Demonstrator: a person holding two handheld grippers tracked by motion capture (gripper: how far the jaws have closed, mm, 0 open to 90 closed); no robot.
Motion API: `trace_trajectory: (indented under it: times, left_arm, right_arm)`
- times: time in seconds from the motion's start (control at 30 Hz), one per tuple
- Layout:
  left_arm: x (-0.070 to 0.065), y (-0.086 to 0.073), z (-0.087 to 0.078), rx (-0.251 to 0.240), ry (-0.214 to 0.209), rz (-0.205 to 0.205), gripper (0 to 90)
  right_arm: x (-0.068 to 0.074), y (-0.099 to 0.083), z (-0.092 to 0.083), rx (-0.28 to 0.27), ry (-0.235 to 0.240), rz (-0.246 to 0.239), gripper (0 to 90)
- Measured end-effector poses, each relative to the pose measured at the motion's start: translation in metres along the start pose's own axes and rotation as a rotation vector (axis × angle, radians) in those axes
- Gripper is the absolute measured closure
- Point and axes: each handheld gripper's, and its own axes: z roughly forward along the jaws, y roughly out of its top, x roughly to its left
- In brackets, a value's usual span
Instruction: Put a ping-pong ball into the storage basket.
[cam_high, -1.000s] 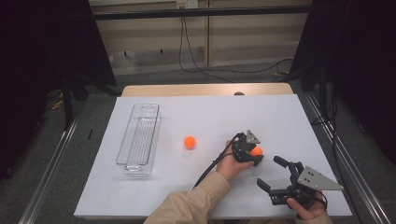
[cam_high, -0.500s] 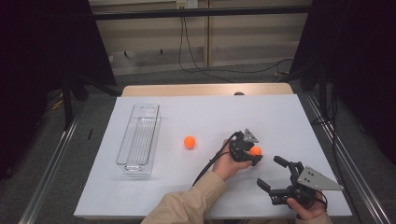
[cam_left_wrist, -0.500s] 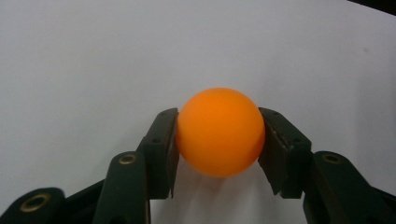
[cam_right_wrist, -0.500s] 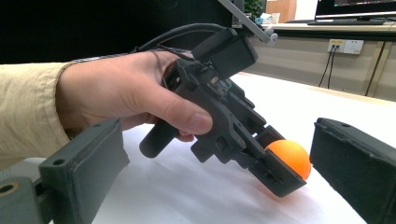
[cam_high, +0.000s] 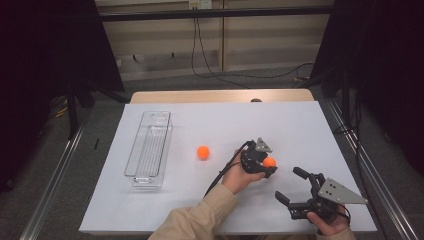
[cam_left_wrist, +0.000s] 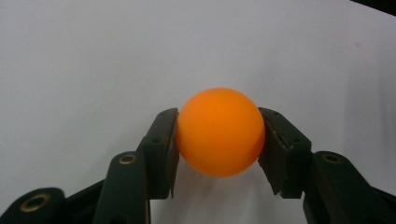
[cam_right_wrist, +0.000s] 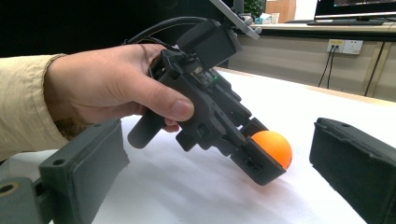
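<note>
Here, left gripper (cam_high: 265, 167) fingers clench an orange ball (cam_left_wrist: 219, 131) over the white table (cam_high: 300, 125).

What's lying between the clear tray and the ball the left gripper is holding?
A second orange ball lies loose on the white table, seen in the high view, between the clear tray and the held ball in the left gripper.

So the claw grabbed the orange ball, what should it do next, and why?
Probably lift it a little. The left gripper is shut on the orange ball, one pad on each side, low over the white table. Then it could carry it toward the clear tray.
</note>
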Motion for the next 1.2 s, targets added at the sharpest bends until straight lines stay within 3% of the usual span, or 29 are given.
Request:
trace_trajectory:
  times: [0.57, 1.2]
  left_arm:
    - [0.005, -0.004, -0.015, 0.015, -0.020, -0.014, 50.9]
    - [0.016, -0.009, -0.033, 0.009, -0.015, -0.062, 50.9]
  right_arm:
    - [0.000, 0.000, 0.000, -0.001, -0.001, -0.002, 2.6]
    - [0.000, 0.000, 0.001, -0.001, 0.000, -0.004, 2.6]
